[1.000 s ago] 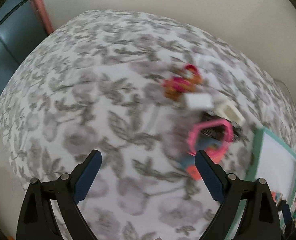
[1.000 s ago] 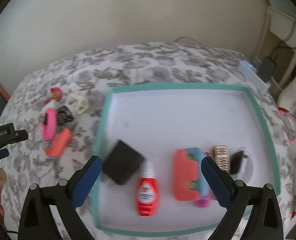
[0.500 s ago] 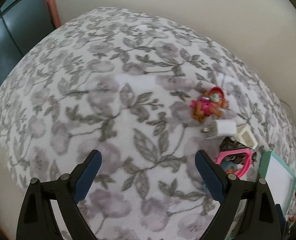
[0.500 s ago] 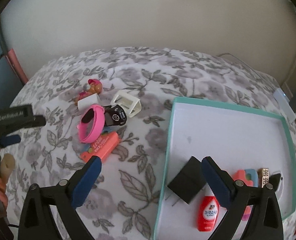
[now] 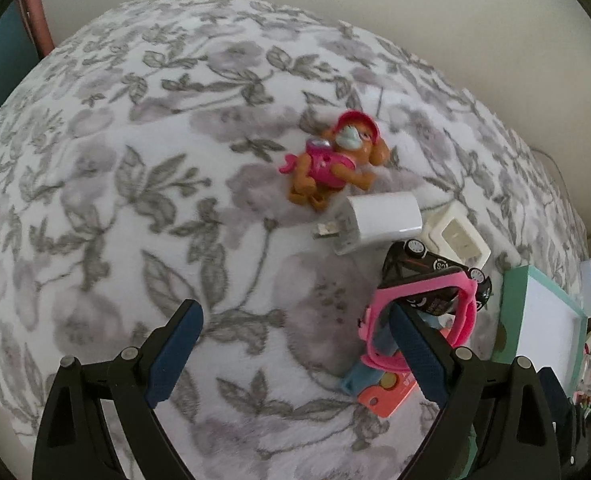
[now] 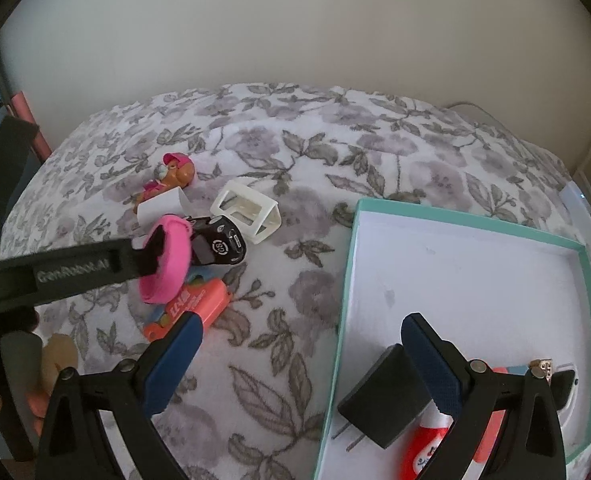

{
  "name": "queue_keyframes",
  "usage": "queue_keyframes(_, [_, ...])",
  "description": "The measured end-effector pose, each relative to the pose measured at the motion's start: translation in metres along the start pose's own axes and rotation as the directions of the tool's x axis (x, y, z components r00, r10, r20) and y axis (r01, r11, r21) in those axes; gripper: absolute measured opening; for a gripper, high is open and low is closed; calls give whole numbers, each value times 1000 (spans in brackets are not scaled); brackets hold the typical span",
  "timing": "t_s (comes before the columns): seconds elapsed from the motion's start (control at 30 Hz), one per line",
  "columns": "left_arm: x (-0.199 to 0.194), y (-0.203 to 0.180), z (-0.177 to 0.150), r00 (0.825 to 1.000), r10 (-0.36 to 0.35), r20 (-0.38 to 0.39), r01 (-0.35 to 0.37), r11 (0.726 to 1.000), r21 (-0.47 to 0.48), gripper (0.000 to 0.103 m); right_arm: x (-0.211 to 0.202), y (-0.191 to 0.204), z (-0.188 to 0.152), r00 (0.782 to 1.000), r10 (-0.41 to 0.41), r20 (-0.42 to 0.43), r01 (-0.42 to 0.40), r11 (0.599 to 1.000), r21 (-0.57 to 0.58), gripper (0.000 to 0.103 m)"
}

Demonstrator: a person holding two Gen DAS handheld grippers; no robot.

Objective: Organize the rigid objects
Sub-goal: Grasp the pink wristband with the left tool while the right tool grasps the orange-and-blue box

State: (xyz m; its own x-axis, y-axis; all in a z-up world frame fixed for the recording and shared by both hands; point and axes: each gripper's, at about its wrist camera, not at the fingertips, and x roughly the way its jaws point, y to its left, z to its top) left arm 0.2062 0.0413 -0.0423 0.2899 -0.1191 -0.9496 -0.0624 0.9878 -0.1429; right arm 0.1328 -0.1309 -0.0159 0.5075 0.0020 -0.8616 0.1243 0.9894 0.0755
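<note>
My left gripper (image 5: 295, 346) is wide open and holds nothing. Its right finger (image 5: 415, 356) sits by the pink band (image 5: 423, 292), and in the right wrist view that finger seems to poke in at the band's ring (image 6: 167, 264). I cannot tell if it is touching. My right gripper (image 6: 301, 356) is wide open too, with nothing in it. It hangs over the near left edge of the teal tray (image 6: 471, 220).

The loose toys lie in a bunch on the flowery blanket (image 5: 135, 200), just left of the tray. The little dog toy (image 5: 335, 160) with the red hat is the farthest from me. Next to it lies a white plug (image 5: 375, 222) on its side. A white frame box (image 6: 247, 212) sits by the plug, on the side toward the tray. A black toy car (image 6: 219, 246) lies right against the pink band. An orange pack (image 6: 191, 308) lies on the near side of the band, partly under it.

Inside the tray, by its near left corner, lies a black plug (image 6: 379, 400) with its prongs pointing to the tray's edge. A red and white bottle (image 6: 423, 448) lies just next to it. More small things are by the near right corner, but my finger hides most of them.
</note>
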Motion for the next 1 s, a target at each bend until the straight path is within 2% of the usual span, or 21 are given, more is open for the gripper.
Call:
queue_keyframes(0.2, [13, -13, -2, 1000, 10, -13, -10, 1000, 20, 95, 5, -2, -1, 1000, -2, -9, 2, 1000, 1, 101])
queue_keyframes(0.33, [16, -20, -1, 996, 86, 7, -86, 995, 41, 95, 6, -4, -1, 1000, -2, -12, 2, 1000, 9, 101])
queue_keyframes(0.4, [20, -22, -3, 989, 150, 15, -151, 986, 66, 95, 4, -5, -1, 1000, -1, -10, 1, 1000, 13, 101])
queue_keyframes(0.5, [22, -20, -2, 979, 203, 21, -204, 977, 62, 95, 4, -5, -1, 1000, -1, -8, 1, 1000, 13, 101])
queue_keyframes(0.6, [21, -12, -3, 960, 277, 34, -278, 958, 68, 96, 5, -3, -1, 1000, -1, -11, 1, 1000, 6, 101])
queue_keyframes(0.77, [14, 6, -8, 953, 302, 31, -303, 951, 58, 100, 3, 1, 0, 1000, 7, -2, -7, 1000, 3, 101])
queue_keyframes(1.0, [7, 29, -9, 918, 393, 49, -395, 917, 46, 100, 4, 15, 0, 1000, 10, 1, -10, 1000, -28, 101])
